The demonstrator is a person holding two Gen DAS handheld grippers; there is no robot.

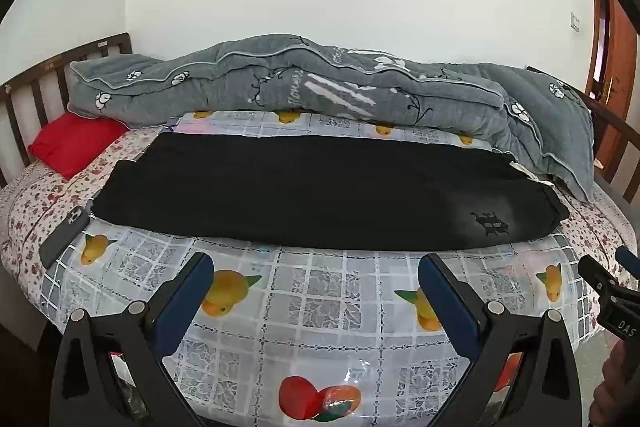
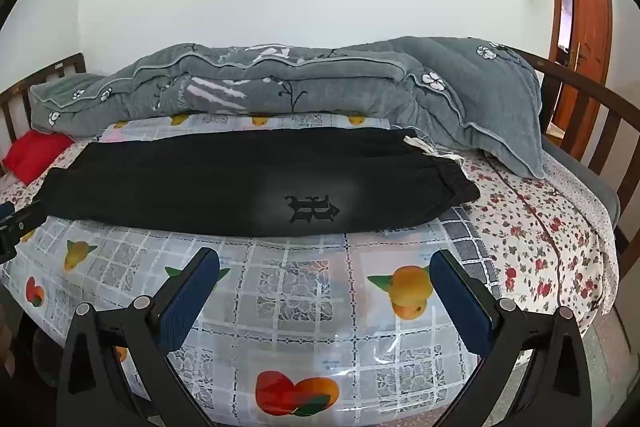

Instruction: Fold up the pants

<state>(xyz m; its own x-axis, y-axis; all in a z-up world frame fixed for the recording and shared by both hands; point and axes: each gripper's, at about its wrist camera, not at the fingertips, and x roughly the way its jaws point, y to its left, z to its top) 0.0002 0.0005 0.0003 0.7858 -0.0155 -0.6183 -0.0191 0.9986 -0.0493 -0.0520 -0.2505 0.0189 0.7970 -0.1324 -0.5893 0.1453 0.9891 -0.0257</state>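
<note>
Already the pants [image 1: 320, 195] lie on the bed [image 1: 600, 227] folded lengthwise, leg on leg, with cross folds seemingly left, while the left hand-held gripper [image 1: 314, 273] and right hand-held gripper [image 2: 324, 269] hover gaping wide and empty short of them.

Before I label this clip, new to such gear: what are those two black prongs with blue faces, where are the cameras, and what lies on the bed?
Each picture comes from a camera on a hand-held tool, looking along its two fingers. The left tool and right tool are both open, holding nothing. On the fruit-patterned plastic sheet lie long black pants, already folded lengthwise. Behind them: a grey flowered quilt and a red pillow. A dark phone rests near the pants' left end.
</note>
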